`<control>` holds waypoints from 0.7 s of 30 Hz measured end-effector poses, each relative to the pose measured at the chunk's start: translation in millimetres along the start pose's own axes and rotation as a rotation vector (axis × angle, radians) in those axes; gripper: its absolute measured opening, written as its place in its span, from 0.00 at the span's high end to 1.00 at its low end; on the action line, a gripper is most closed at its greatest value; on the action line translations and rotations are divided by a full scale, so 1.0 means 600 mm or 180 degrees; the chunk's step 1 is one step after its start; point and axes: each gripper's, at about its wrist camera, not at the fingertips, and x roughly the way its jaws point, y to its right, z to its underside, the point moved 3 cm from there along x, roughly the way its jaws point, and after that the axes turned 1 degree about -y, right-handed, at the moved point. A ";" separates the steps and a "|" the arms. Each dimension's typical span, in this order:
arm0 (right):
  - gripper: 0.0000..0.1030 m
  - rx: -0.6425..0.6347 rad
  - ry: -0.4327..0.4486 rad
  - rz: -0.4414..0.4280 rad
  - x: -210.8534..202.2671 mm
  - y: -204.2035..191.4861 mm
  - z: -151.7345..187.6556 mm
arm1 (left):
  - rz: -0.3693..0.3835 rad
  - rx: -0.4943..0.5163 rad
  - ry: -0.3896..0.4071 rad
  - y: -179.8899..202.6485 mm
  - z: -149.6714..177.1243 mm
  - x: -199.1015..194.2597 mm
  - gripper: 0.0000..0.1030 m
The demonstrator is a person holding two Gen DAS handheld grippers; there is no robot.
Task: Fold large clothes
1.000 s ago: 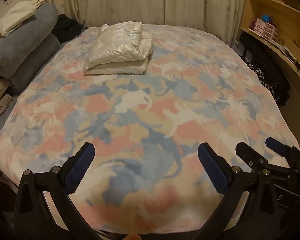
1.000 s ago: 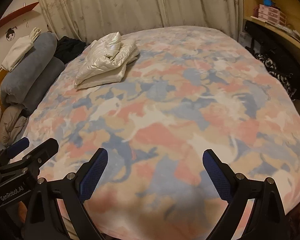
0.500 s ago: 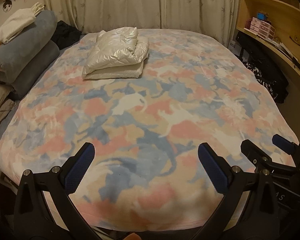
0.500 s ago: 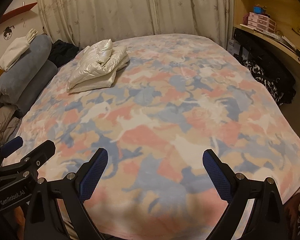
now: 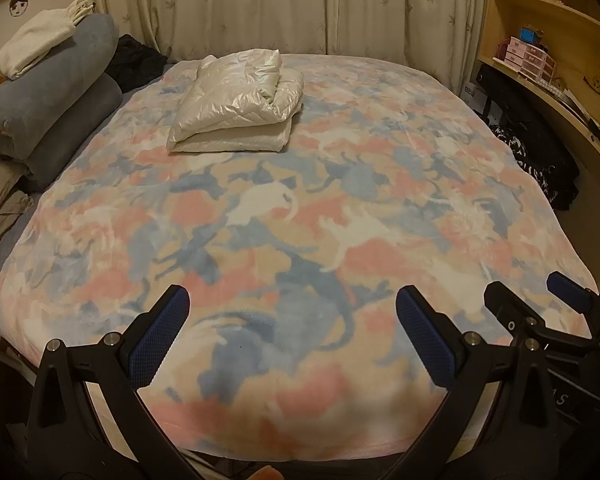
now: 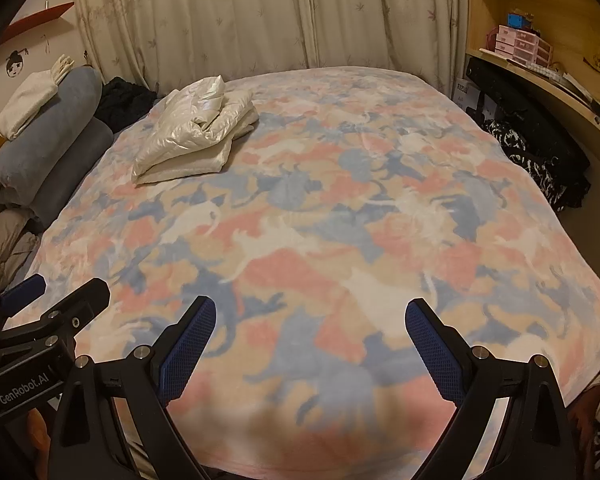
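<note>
A folded shiny cream puffer jacket (image 5: 236, 104) lies at the far left of the bed, on a pink, blue and beige patterned blanket (image 5: 300, 220). It also shows in the right wrist view (image 6: 196, 136). My left gripper (image 5: 292, 332) is open and empty above the bed's near edge, far from the jacket. My right gripper (image 6: 310, 340) is open and empty beside it, also above the near edge. Each gripper shows in the other's view, the right gripper (image 5: 540, 304) at the right and the left gripper (image 6: 56, 294) at the left.
Rolled grey-blue bedding (image 5: 48, 92) with a white garment (image 5: 36, 44) on top is stacked left of the bed. Dark clothes (image 5: 136, 60) lie by the curtain (image 5: 284, 4). A wooden shelf desk (image 5: 548, 80) with pink drawers and dark bags (image 5: 540, 160) stands at the right.
Both grippers have pulled back and risen from the bed, so more of the blanket and room shows. Both stay open and empty. The jacket has not moved.
</note>
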 end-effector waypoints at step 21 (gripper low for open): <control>0.06 0.0011 -0.0028 -0.0028 0.002 0.006 0.003 | -0.0002 0.0009 -0.0002 -0.006 -0.002 0.002 0.00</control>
